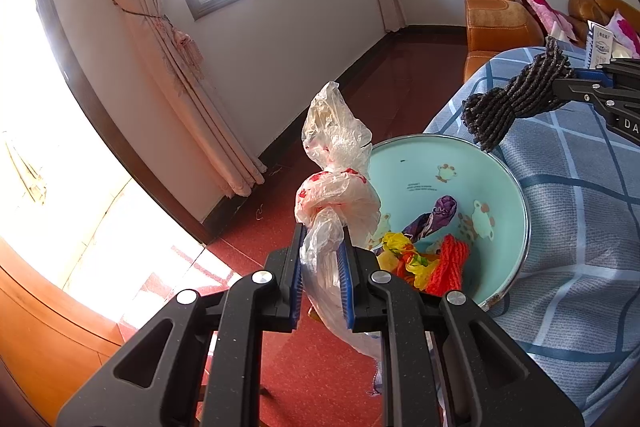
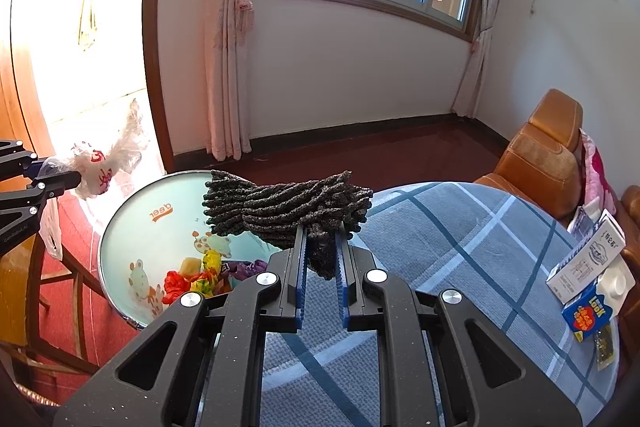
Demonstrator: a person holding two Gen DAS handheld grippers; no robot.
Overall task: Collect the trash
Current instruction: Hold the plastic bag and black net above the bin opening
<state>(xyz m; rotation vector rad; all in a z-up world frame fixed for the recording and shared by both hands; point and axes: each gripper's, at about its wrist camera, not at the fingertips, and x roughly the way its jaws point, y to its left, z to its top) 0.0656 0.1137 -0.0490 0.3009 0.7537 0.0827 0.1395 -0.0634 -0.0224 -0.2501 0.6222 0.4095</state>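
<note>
The left hand-held gripper (image 1: pixel 322 247) is clamped on a knotted plastic bag (image 1: pixel 336 183), held above the floor beside the light blue basin (image 1: pixel 424 163). The right hand-held gripper (image 2: pixel 322 247) is clamped on a dark yarn bundle (image 2: pixel 288 207) over the counter (image 2: pixel 460 227) edge, next to the basin with coloured scraps (image 2: pixel 196 281) inside.

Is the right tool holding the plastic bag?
No, the right tool is clamped on a dark yarn bundle; the left tool holds the plastic bag.
</note>
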